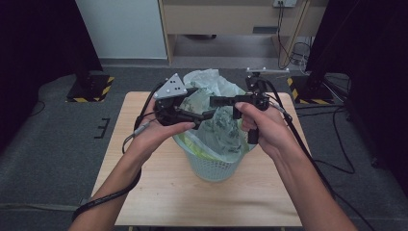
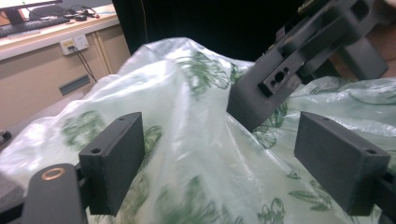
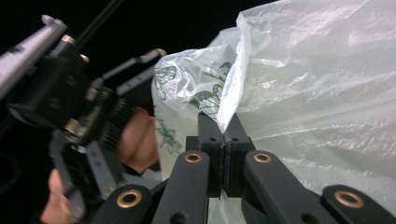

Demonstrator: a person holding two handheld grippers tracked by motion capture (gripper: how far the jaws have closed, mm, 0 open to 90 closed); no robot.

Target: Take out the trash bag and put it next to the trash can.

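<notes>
Pinching a fold of the plastic bag point(image 3: 280, 93) in our right hand-held gripper point(image 3: 224, 140), left hand-held gripper point(image 2: 219, 154) spread with film between its jaws, we should hold tension steady while seating it over the basket point(image 1: 211, 168) below.

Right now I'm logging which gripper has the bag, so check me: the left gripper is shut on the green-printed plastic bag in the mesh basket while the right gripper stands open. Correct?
No, the sides are swapped. The right gripper view shows the right gripper shut on a fold of the plastic bag; the left gripper view shows the left gripper open, bag film loose between its pads. The bag does sit in the mesh basket.
</notes>
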